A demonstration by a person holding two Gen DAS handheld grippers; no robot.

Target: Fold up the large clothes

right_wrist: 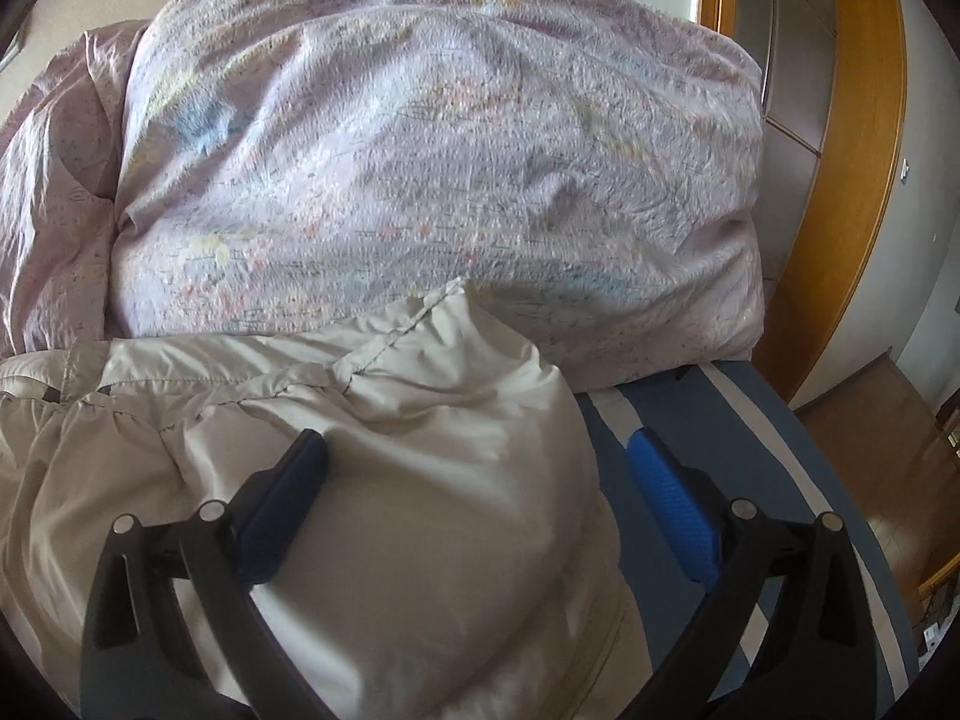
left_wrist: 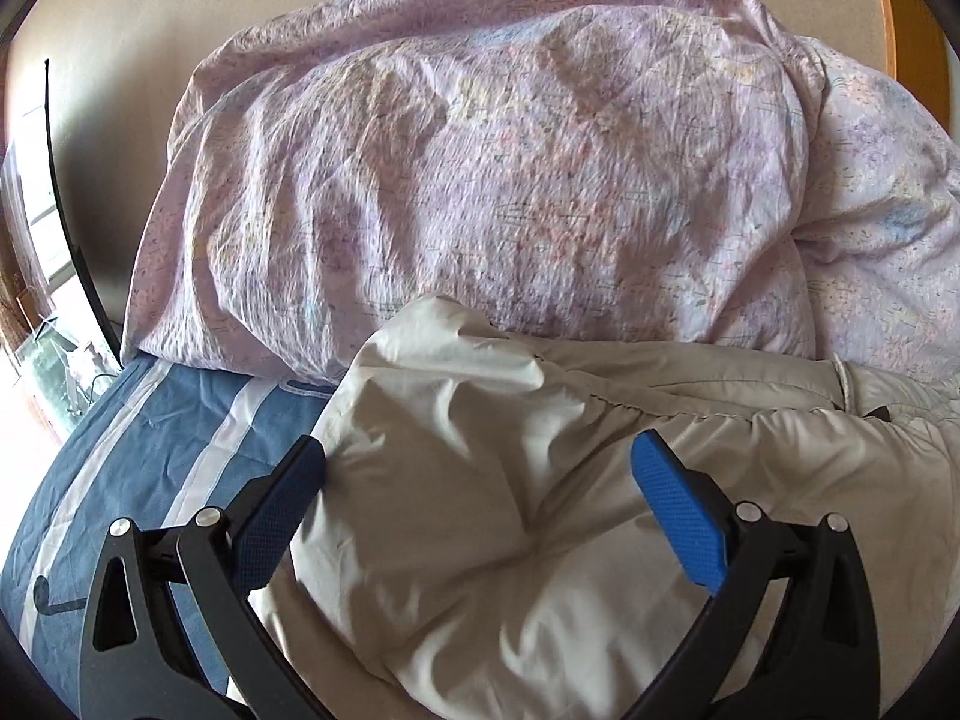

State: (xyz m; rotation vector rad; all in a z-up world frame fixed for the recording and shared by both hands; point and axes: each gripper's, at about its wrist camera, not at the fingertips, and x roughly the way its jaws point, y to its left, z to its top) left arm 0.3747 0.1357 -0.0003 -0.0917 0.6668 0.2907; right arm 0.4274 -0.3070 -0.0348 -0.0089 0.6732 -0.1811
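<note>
Nearest the lens in the left wrist view, the left gripper (left_wrist: 477, 468) is seen with its jaws spread wide, nothing clamped between them, and a puffy, pale grey padded garment (left_wrist: 480, 510) is spanned by the gap. The left finger pad (left_wrist: 282, 510) is set at the garment's edge toward 9 o'clock, where the fabric meets a blue bedsheet with white stripes (left_wrist: 144, 444); the right finger pad (left_wrist: 678, 516) is placed over the garment itself. Whether either pad presses the cloth cannot be told. In the right wrist view, the right gripper (right_wrist: 477, 468) is likewise held wide open and empty, with one pad (right_wrist: 282, 510) over the garment (right_wrist: 390, 480) and the other (right_wrist: 672, 510) over the striped sheet (right_wrist: 774, 450) toward 3 o'clock. The garment is shown as smooth, slightly shiny and softly creased, with a gathered stitched seam running across it and a raised fold peaking toward 12 o'clock. It is laid on the bed, directly against a large lilac floral-print duvet (left_wrist: 480, 180) heaped beyond it at 12 o'clock. The garment's full outline is cut off at the lower frame edges and hidden under the gripper bodies, so its type cannot be made out. A wooden door frame (right_wrist: 858, 150) is seen at 2 o'clock in the right view.
</note>
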